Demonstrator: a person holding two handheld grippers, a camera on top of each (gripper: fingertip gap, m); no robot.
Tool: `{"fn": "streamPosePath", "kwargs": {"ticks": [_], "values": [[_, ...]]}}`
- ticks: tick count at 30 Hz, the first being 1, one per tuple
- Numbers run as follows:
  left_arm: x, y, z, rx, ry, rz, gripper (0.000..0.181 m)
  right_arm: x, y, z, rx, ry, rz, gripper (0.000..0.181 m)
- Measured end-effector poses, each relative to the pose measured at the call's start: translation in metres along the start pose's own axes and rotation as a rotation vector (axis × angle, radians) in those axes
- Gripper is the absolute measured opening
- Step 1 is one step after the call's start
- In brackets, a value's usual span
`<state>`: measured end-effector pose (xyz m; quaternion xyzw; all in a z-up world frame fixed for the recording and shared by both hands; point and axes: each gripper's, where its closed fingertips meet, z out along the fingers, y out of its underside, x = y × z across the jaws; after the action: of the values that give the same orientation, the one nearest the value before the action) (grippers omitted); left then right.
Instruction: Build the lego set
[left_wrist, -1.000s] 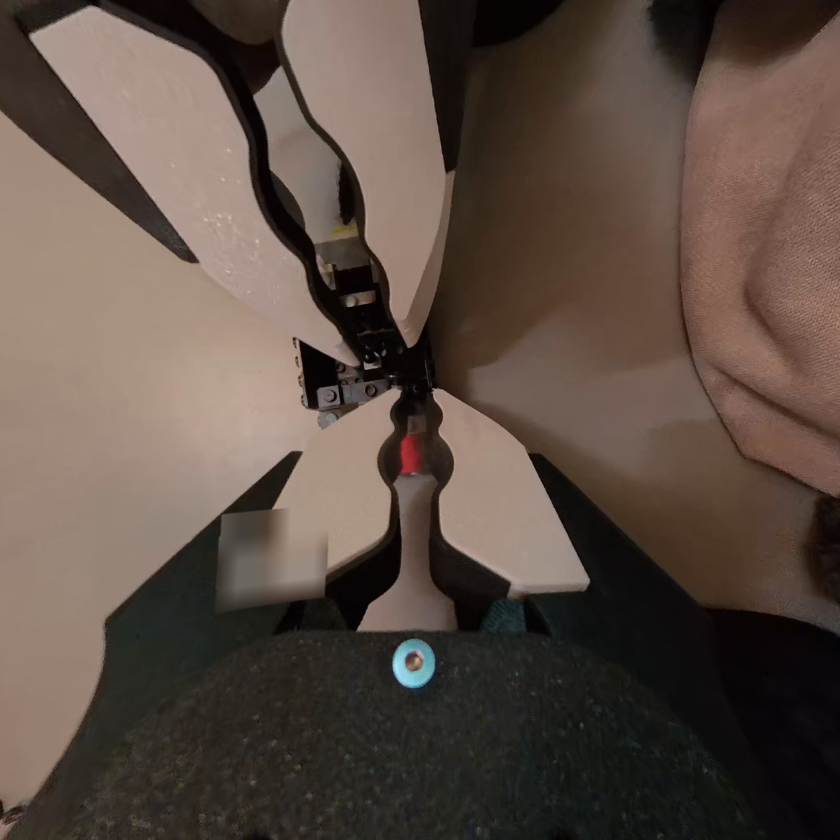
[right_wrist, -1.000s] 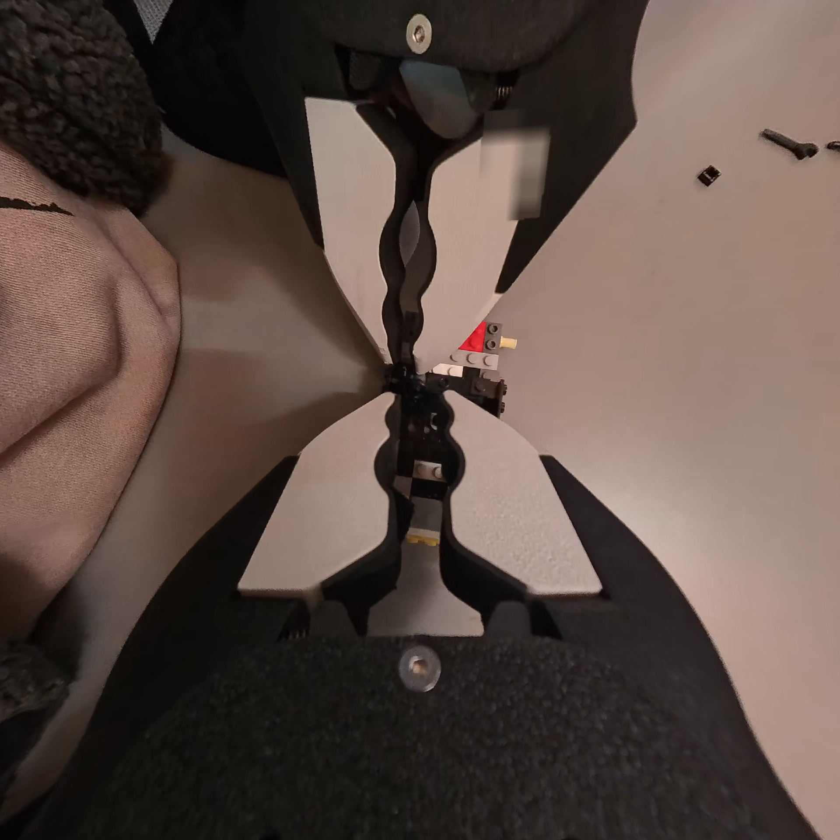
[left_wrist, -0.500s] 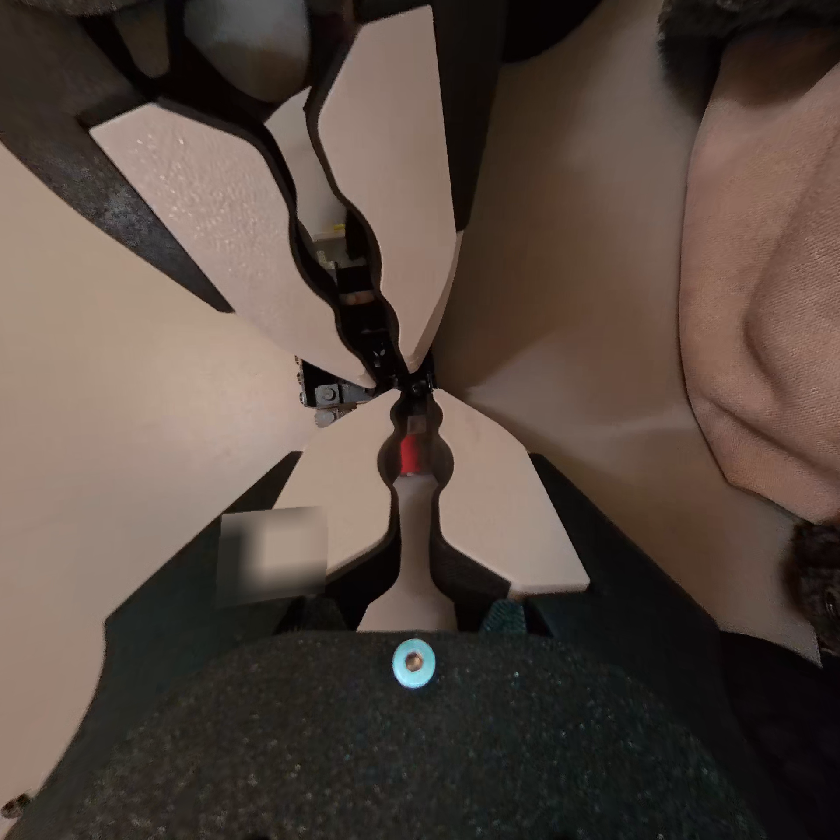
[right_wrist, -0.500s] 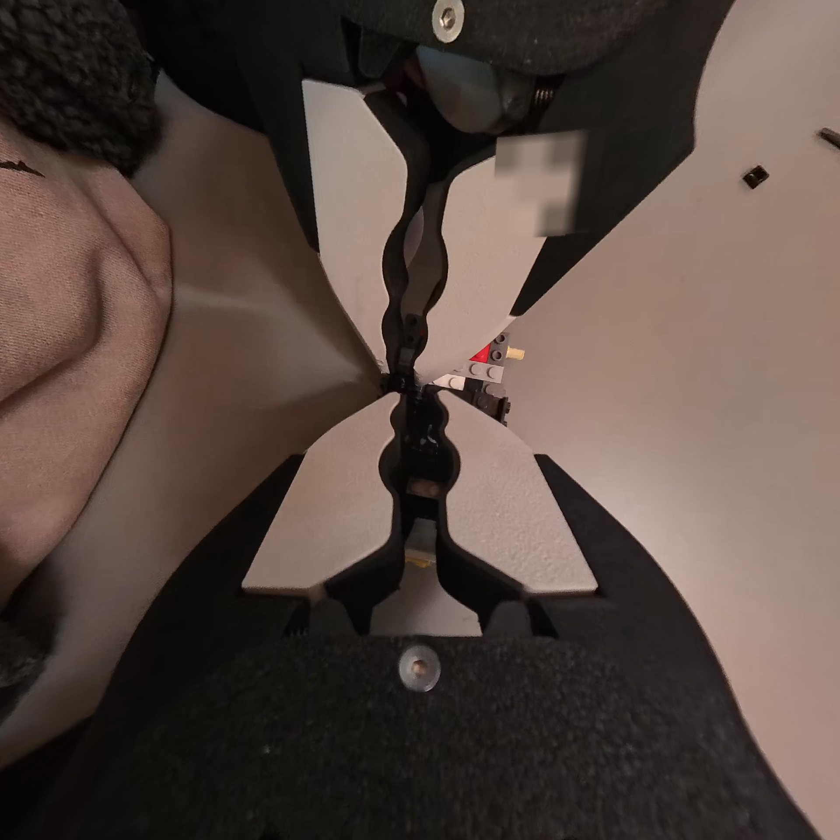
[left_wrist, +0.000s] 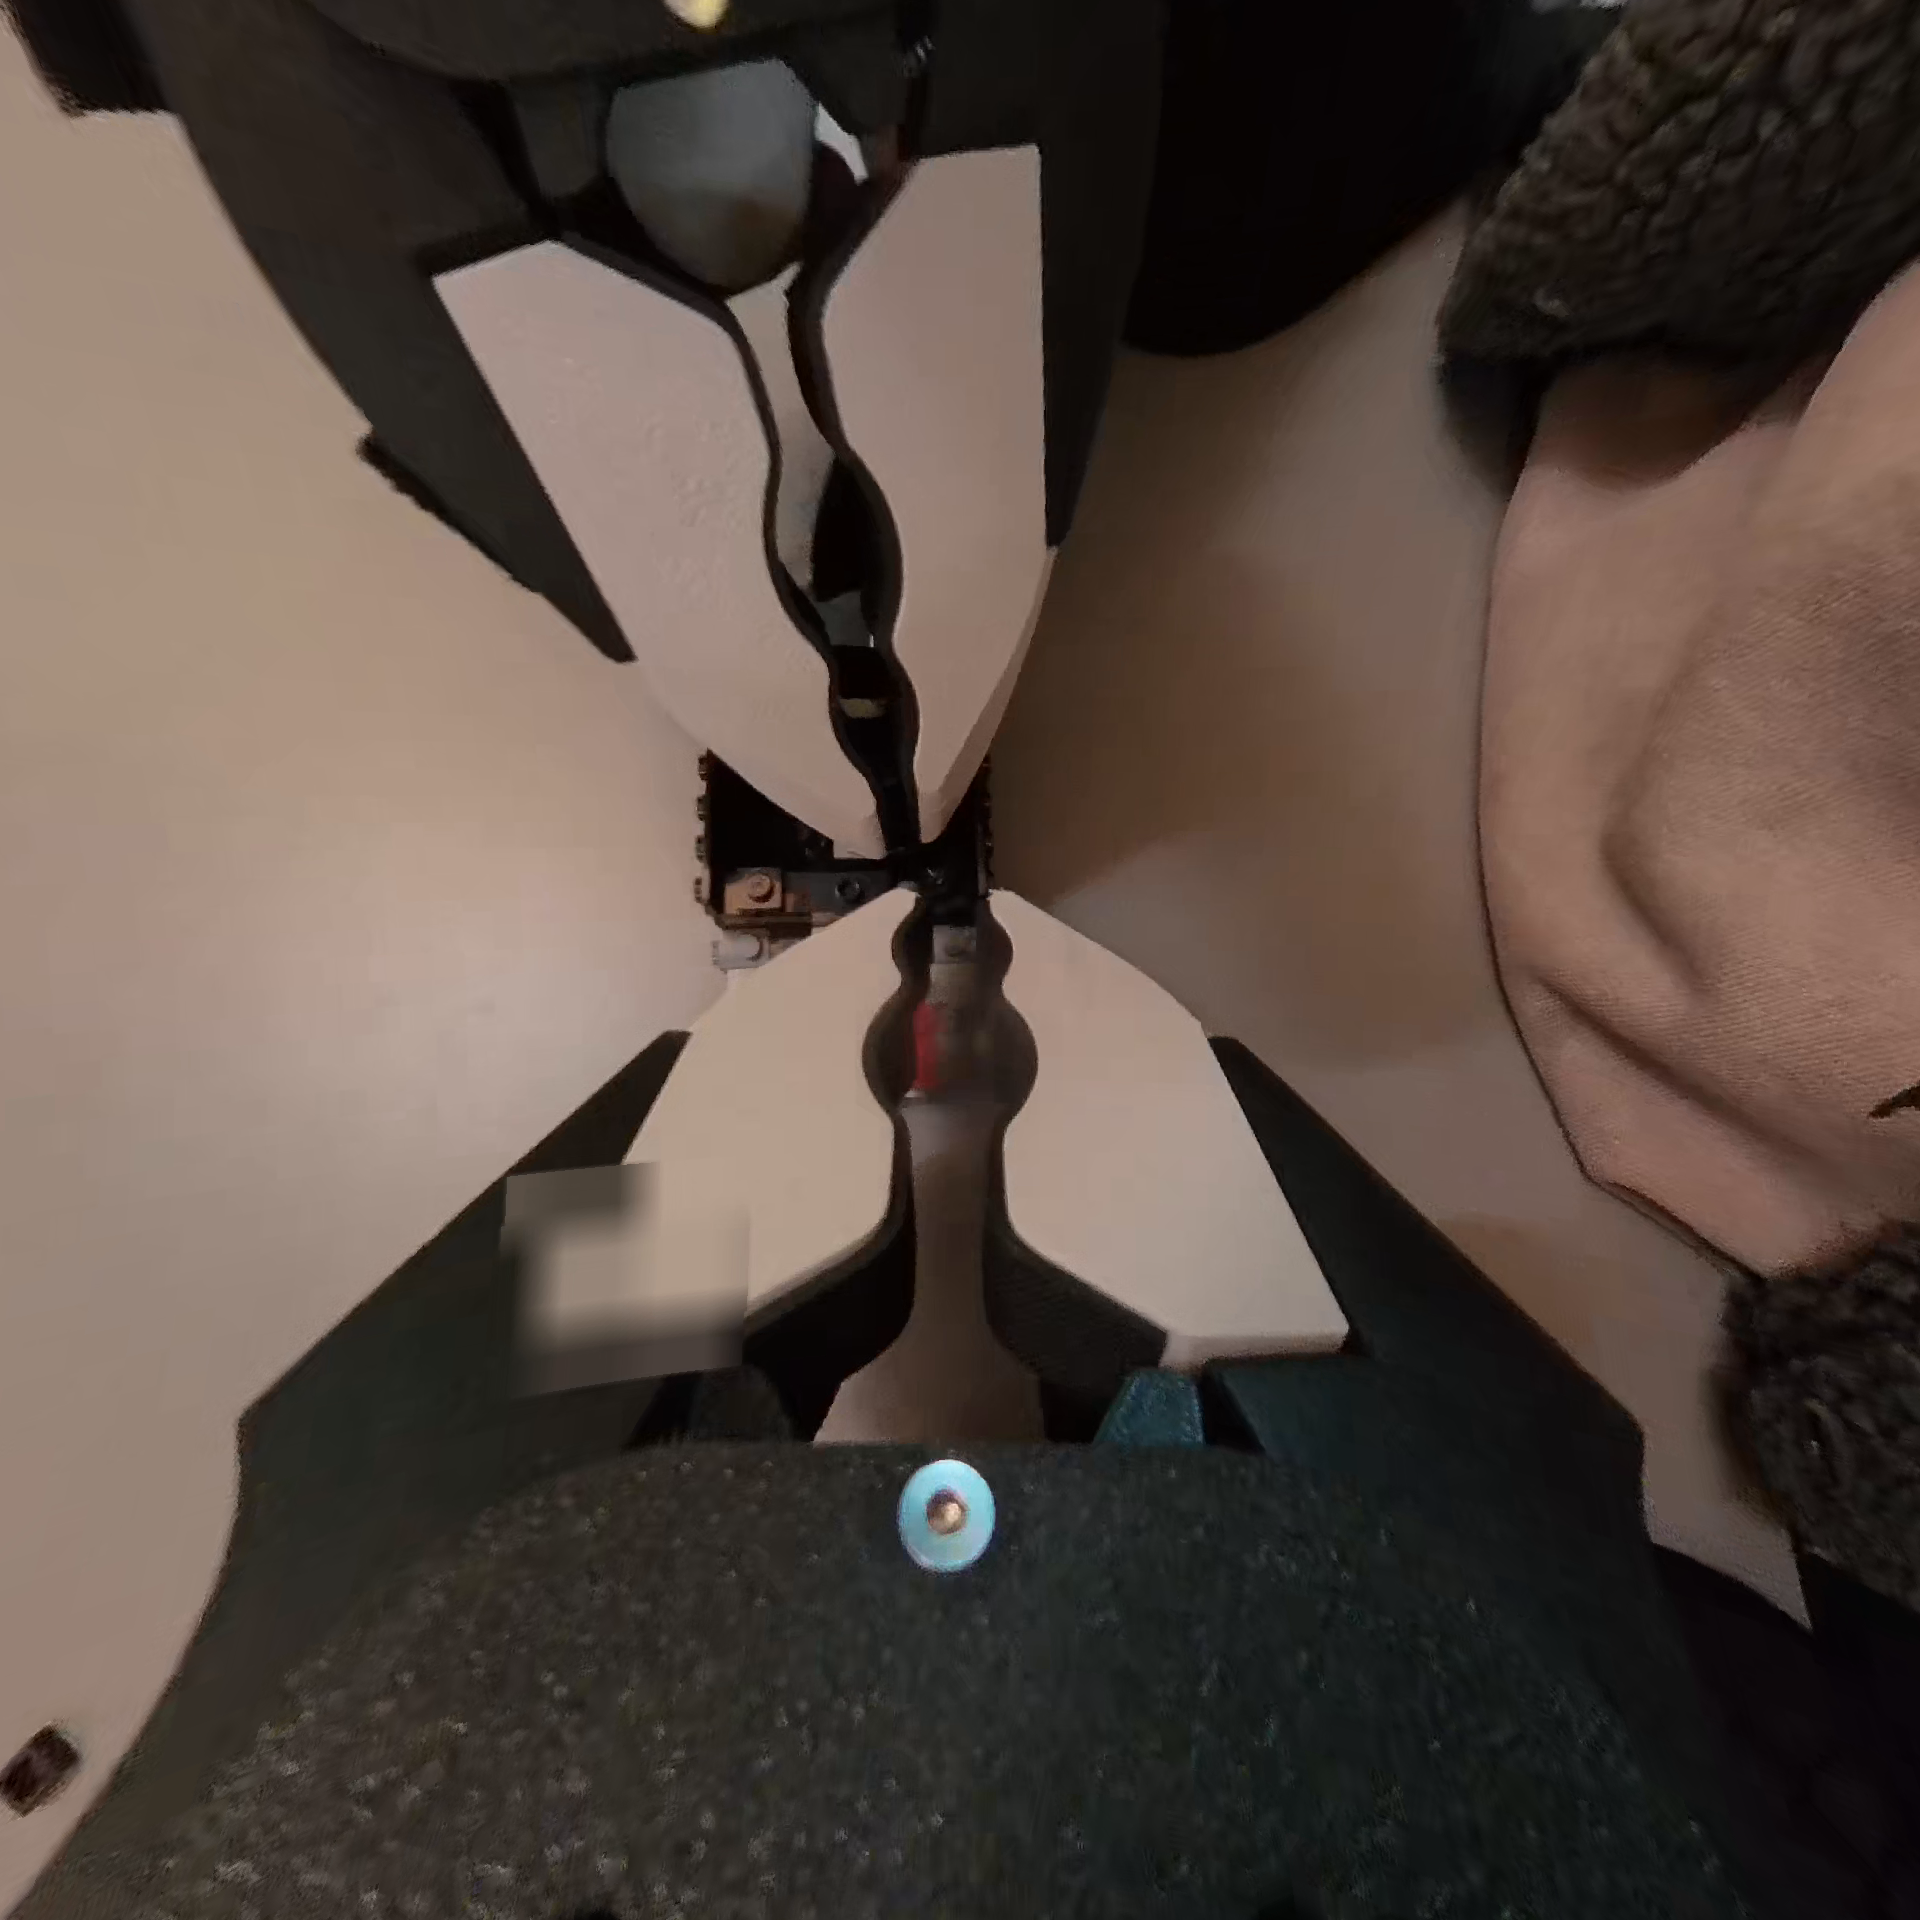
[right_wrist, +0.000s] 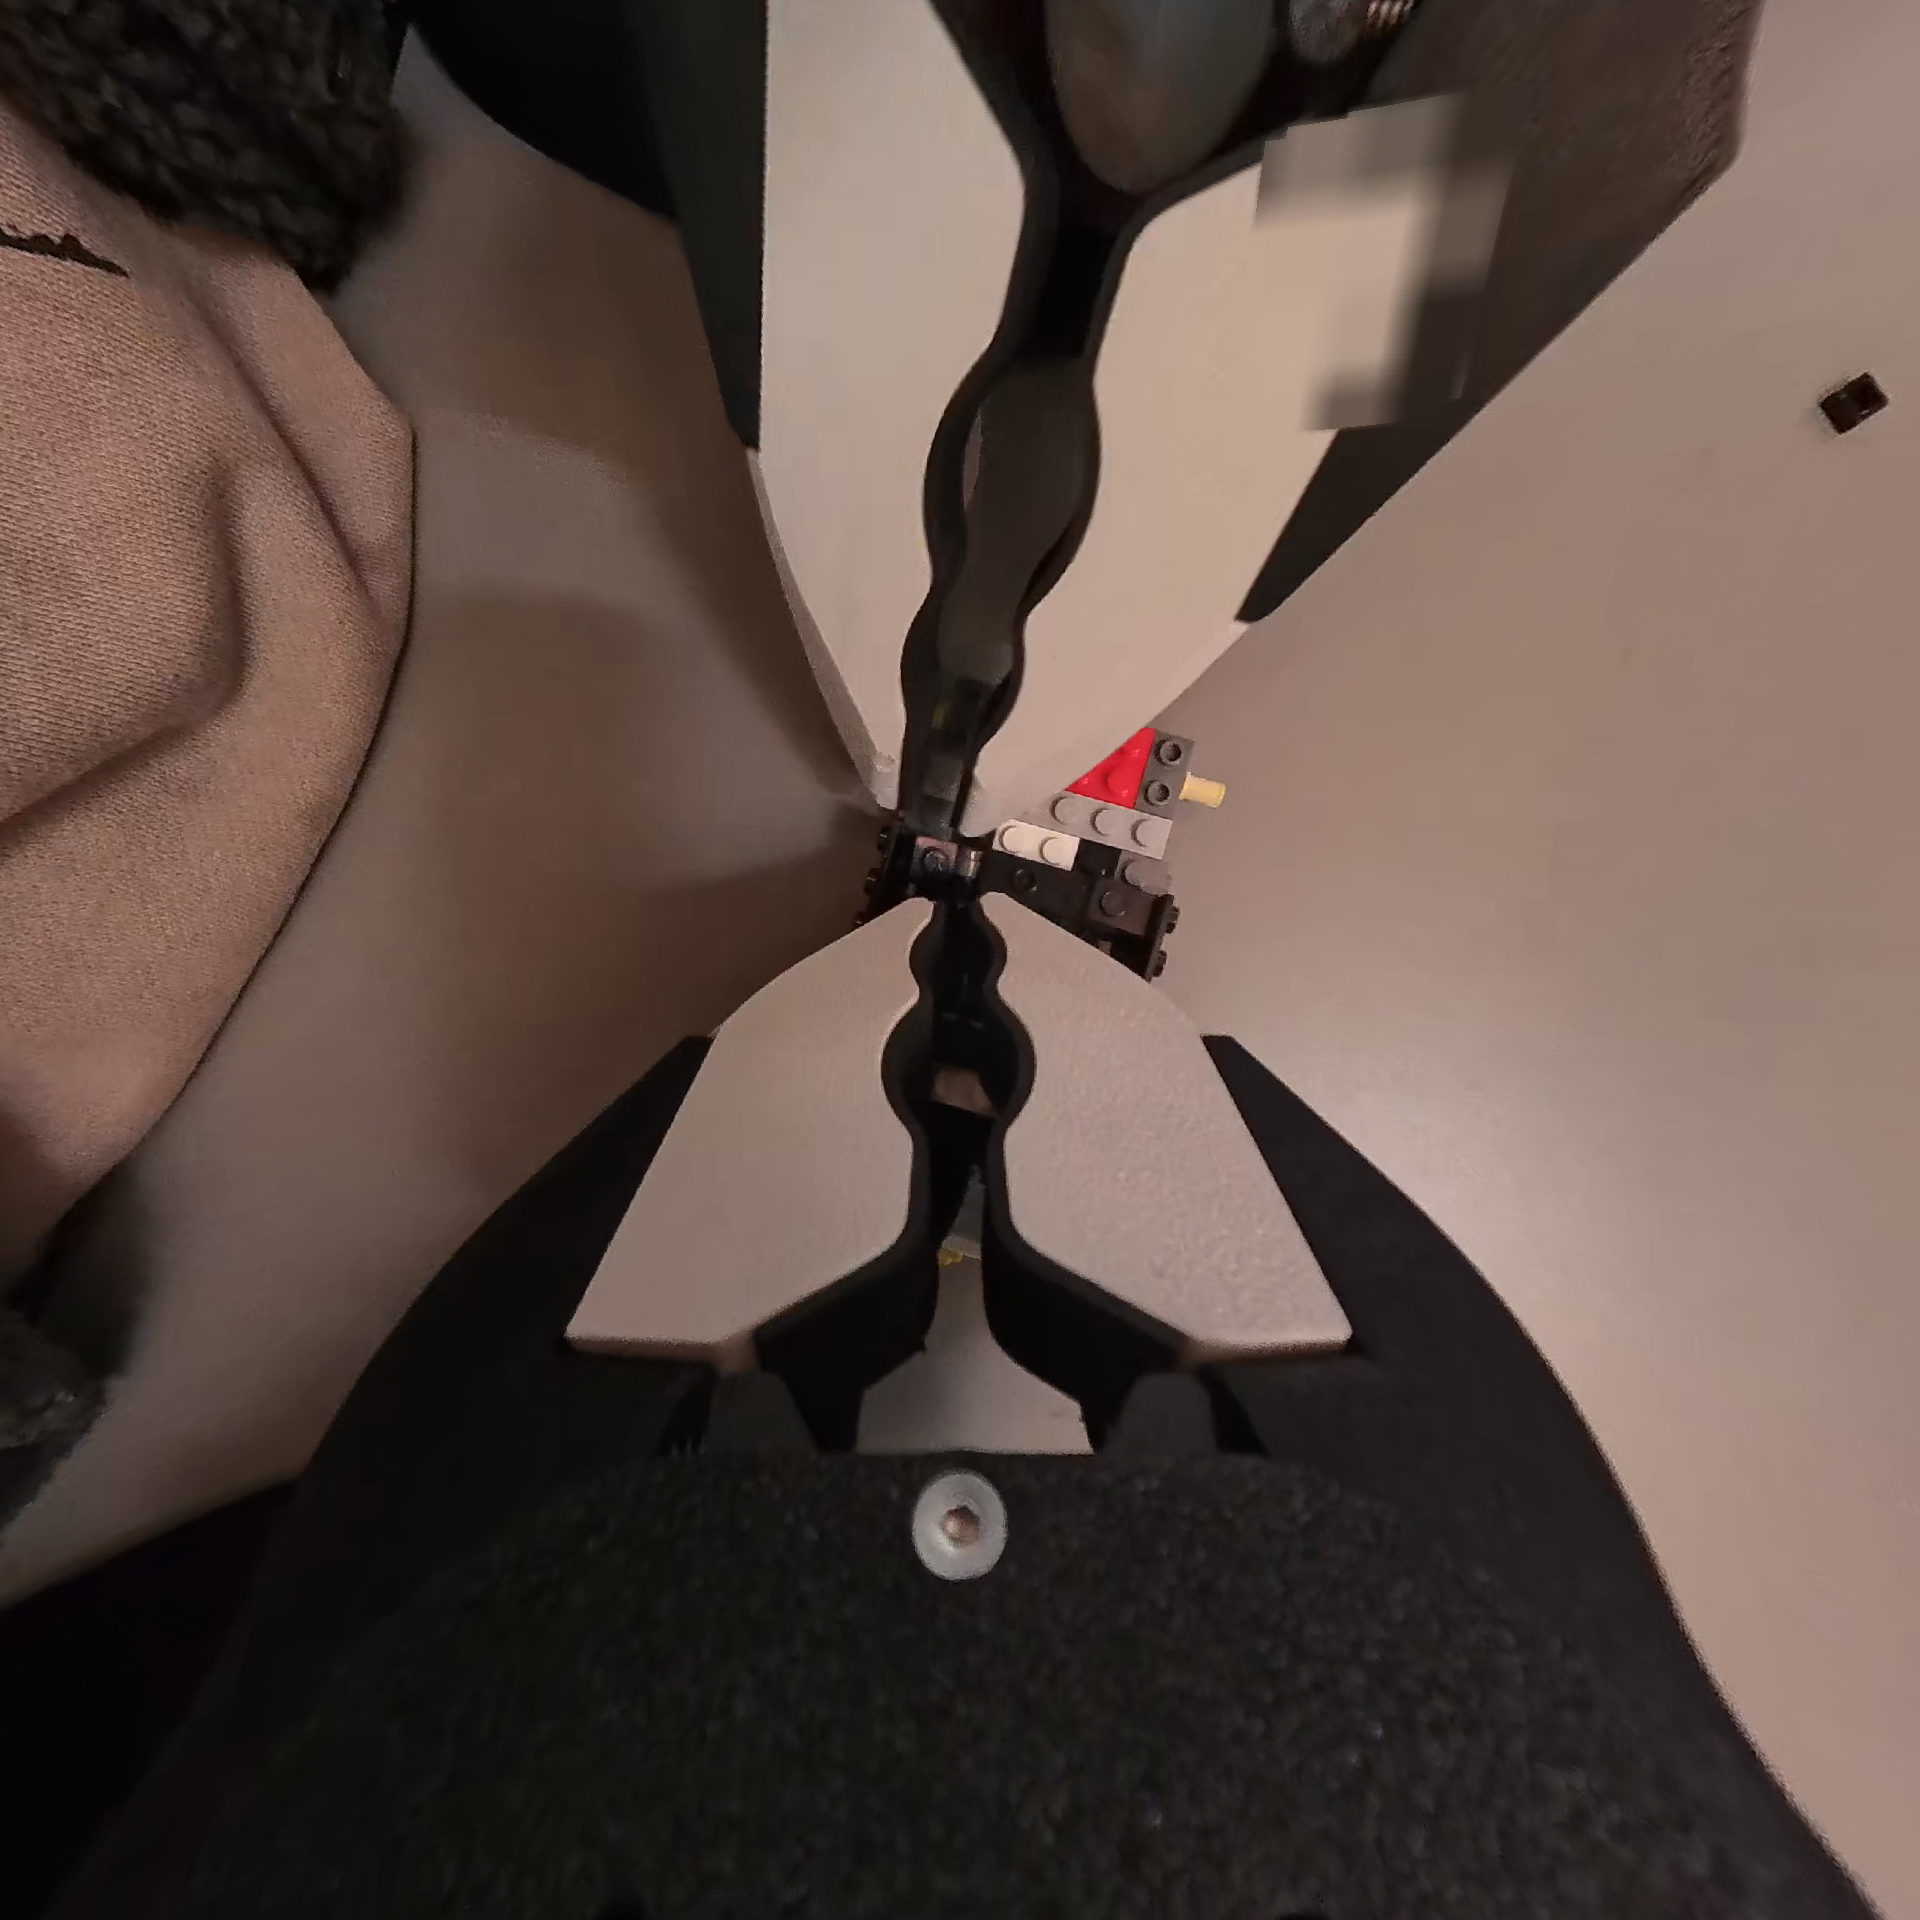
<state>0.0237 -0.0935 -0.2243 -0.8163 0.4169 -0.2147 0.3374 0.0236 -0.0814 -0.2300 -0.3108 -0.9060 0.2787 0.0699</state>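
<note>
A small lego model (right_wrist: 1101, 862) of black, grey and white plates, with a red wedge (right_wrist: 1122, 774) and a tan pin (right_wrist: 1205, 792), is held above the pale table between both grippers. My right gripper (right_wrist: 948, 906) is shut on one end of it. My left gripper (right_wrist: 935, 821) comes in from the top, tip to tip, and is shut on the other end. In the left wrist view my left gripper (left_wrist: 940, 909) grips the model (left_wrist: 769, 883), with a red piece (left_wrist: 925, 1039) showing between its fingers. My right gripper (left_wrist: 909, 844) meets it from above.
A person's beige garment (left_wrist: 1714, 727) with dark fleece trim (left_wrist: 1683, 208) lies close on the right in the left wrist view, and on the left in the right wrist view (right_wrist: 156, 675). A small black loose piece (right_wrist: 1851, 400) lies on the table (right_wrist: 1558, 1039). The tips of both grippers are at nearly the same place.
Both grippers stay shut on the model. The opposite gripper has swung more upright and in line in each view. The loose pieces at the far right have slid toward the frame edge.
</note>
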Motion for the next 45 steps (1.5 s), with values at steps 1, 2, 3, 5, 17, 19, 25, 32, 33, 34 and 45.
{"fn": "streamPosePath", "kwargs": {"ticks": [1,2,3,5,17,19,25,32,33,34,45], "values": [[0.000,-0.001,-0.001,0.013,0.006,-0.011,0.007,0.000,0.000,0.000,0.001,0.000,0.000,0.003],[0.000,-0.002,-0.001,0.020,0.009,-0.016,0.007,0.000,-0.001,0.000,0.004,0.000,0.000,0.003],[-0.001,-0.002,-0.001,0.025,0.007,-0.017,0.007,-0.001,-0.001,0.000,0.008,-0.001,0.000,0.003],[-0.002,-0.005,-0.001,0.044,0.011,-0.033,0.005,-0.001,-0.002,0.001,0.012,-0.001,-0.001,0.003],[0.000,-0.001,0.006,0.026,0.080,-0.146,0.000,-0.004,-0.003,0.002,0.027,-0.010,-0.013,0.004],[0.001,0.000,0.005,0.016,0.087,-0.139,0.000,-0.004,-0.004,0.003,0.032,-0.012,-0.016,0.004],[0.004,0.002,0.005,-0.022,0.083,-0.097,0.000,-0.007,-0.006,0.004,0.051,-0.016,-0.017,0.004],[0.005,0.012,0.006,-0.114,0.061,-0.014,0.000,-0.010,-0.007,0.005,0.062,-0.023,-0.026,0.006],[0.008,0.013,0.007,-0.114,0.073,-0.007,0.000,-0.011,-0.007,0.006,0.064,-0.030,-0.026,0.006],[0.011,0.013,0.008,-0.111,0.081,-0.006,0.000,-0.012,-0.006,0.006,0.057,-0.037,-0.026,0.006],[0.010,0.017,0.001,-0.118,0.043,-0.003,0.000,-0.012,-0.010,0.008,0.059,-0.036,-0.038,0.006]]}}
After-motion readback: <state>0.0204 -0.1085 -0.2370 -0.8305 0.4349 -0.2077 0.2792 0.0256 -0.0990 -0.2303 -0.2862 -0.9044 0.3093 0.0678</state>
